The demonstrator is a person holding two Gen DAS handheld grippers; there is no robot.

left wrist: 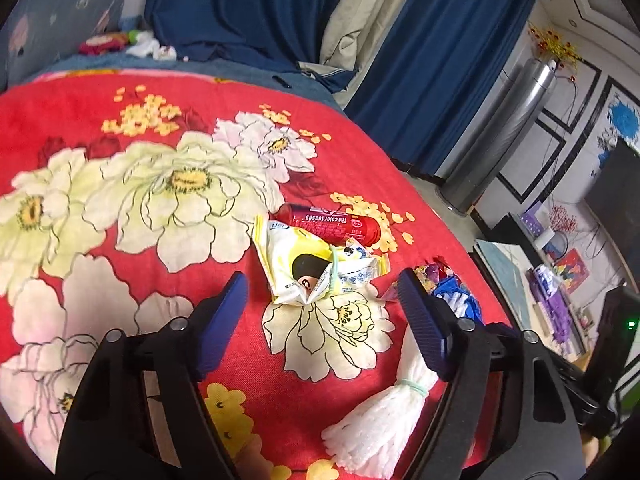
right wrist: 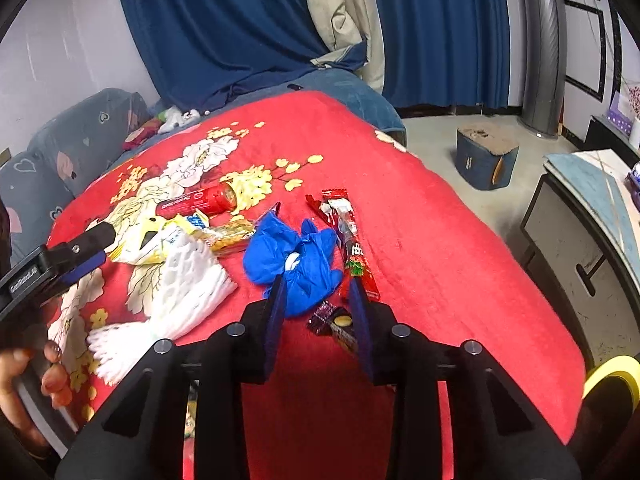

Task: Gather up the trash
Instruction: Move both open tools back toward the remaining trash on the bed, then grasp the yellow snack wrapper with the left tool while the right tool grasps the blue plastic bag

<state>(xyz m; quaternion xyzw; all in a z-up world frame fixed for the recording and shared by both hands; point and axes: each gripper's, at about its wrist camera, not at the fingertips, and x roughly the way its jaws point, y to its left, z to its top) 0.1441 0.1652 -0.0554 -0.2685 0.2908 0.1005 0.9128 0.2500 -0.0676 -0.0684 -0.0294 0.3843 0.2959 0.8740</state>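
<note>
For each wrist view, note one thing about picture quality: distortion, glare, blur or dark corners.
Left wrist view: fisheye bends the red floral blanket into a dome, corners go black, and the metal cylinder shows a bright streak of glare. Right wrist view: the same bulging and dark corners; the blue glove looks fairly sharp, while the hand at the left edge is soft.

Left wrist view: fisheye, looks forward and down along own fingers (left wrist: pixel 224 312) at red floral blanket (left wrist: pixel 120 120), close above yellow snack bag (left wrist: pixel 296 256). Right wrist view: same tilt, close over blue glove (right wrist: pixel 296 256), further right on bed. Both share red can (right wrist: pixel 200 200), snack bag, white foam net (right wrist: pixel 188 288), blue curtain (left wrist: pixel 248 8).
</note>
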